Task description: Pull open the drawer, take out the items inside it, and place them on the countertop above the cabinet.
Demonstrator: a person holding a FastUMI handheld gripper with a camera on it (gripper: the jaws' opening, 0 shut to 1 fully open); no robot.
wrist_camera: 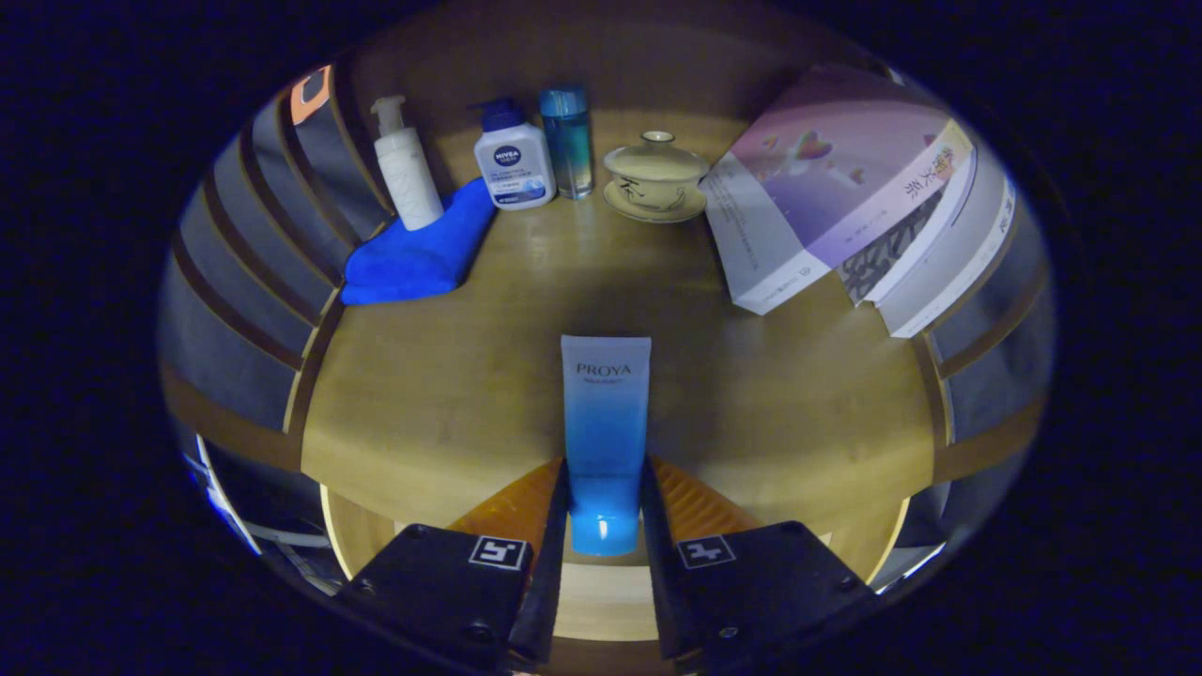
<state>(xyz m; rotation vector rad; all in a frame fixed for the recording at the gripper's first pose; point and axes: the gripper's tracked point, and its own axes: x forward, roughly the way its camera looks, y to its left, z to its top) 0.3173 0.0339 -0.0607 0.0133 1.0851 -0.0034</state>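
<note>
My gripper (pixel 605 488) is shut on a blue-and-white squeeze tube (pixel 605 413), both fingers pressing on its capped blue end. The tube points straight ahead from the fingers, its flat white end out over the wooden countertop (pixel 451 376). I cannot tell whether the tube rests on the wood or hangs just above it. Below the fingers a pale wooden edge (pixel 601 591) of the cabinet shows.
At the back of the countertop stand a white pump bottle (pixel 406 169), a white bottle with a blue pump (pixel 512 160) and a blue bottle (pixel 568 141). A blue cloth (pixel 423 253) lies back left. A lidded teacup on a saucer (pixel 654 178) and stacked books (pixel 845 207) sit back right. Slatted walls (pixel 254 244) flank both sides.
</note>
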